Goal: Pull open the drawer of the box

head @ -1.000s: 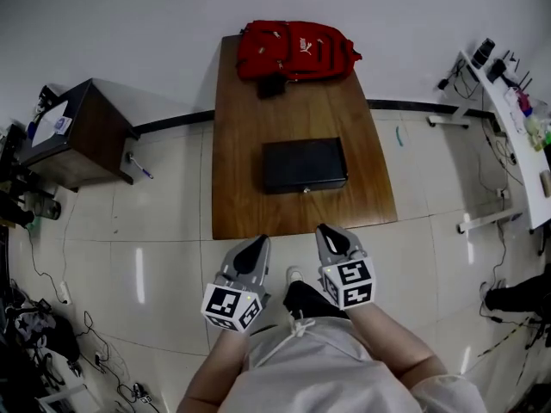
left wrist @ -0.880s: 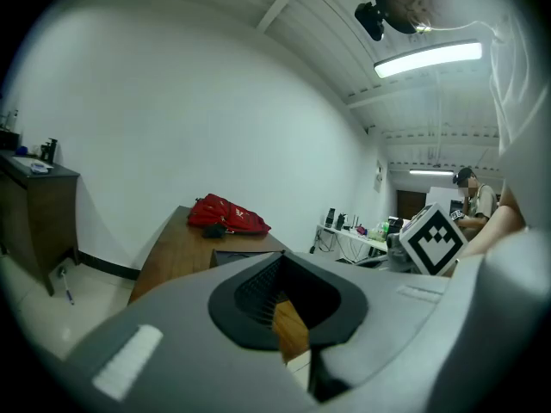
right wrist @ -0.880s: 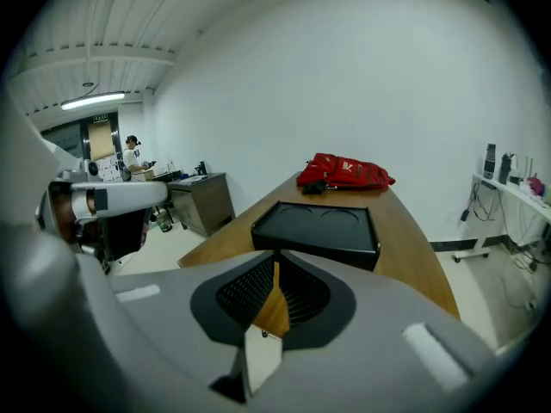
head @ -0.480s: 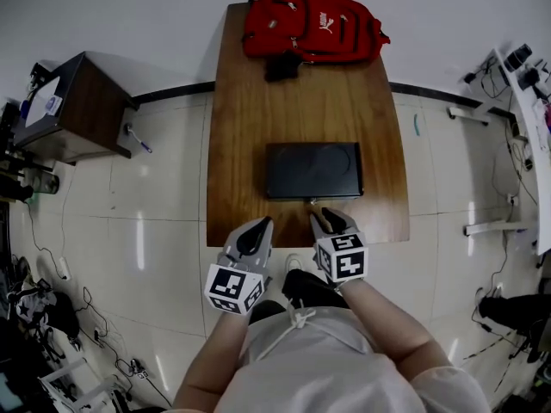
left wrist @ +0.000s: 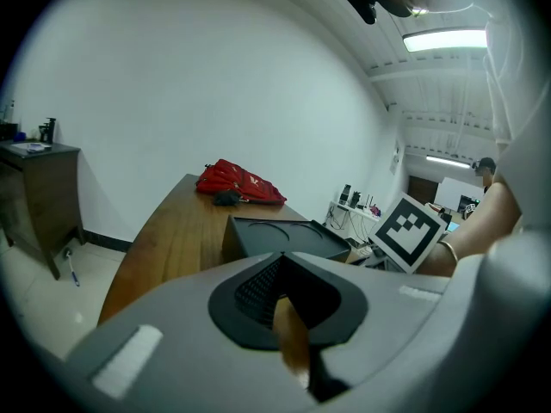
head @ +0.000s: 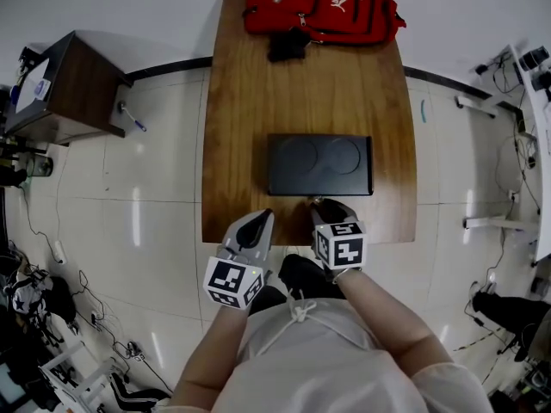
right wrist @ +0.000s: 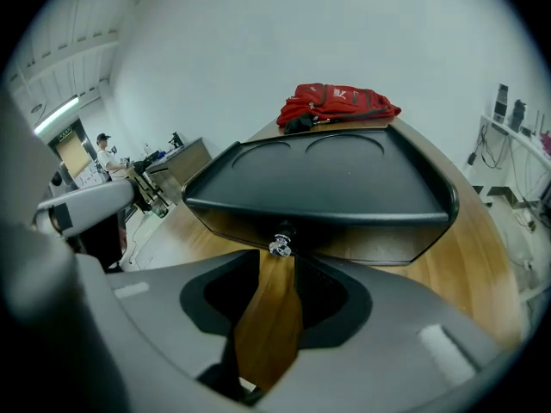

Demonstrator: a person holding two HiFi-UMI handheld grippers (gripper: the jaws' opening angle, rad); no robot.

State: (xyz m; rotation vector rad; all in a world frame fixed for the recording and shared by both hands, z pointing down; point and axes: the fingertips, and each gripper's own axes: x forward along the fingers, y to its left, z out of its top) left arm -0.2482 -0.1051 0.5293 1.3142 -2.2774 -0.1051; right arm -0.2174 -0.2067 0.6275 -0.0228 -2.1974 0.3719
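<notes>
A flat black box point(head: 319, 163) lies on the wooden table point(head: 232, 144), its front face toward me. A small metal knob point(right wrist: 279, 246) sticks out of that face; the drawer looks closed. My right gripper point(head: 330, 206) is at the box's front. In the right gripper view its jaws are opening, and the knob sits just at the tips of the right gripper point(right wrist: 277, 263) without the pads touching it. My left gripper point(head: 257, 223) hovers over the table's near edge, left of the box point(left wrist: 284, 235). The left gripper point(left wrist: 280, 298) is shut and holds nothing.
A red backpack point(head: 323, 7) with a small black item beside it lies at the table's far end. A dark wooden cabinet point(head: 56, 89) stands on the tiled floor at the left. A white desk point(head: 532, 136) with gear and cables is at the right.
The view has moved in over the table. Both grippers have come forward to the table's near edge. The right one has reached the box's knob and its jaws have parted.
</notes>
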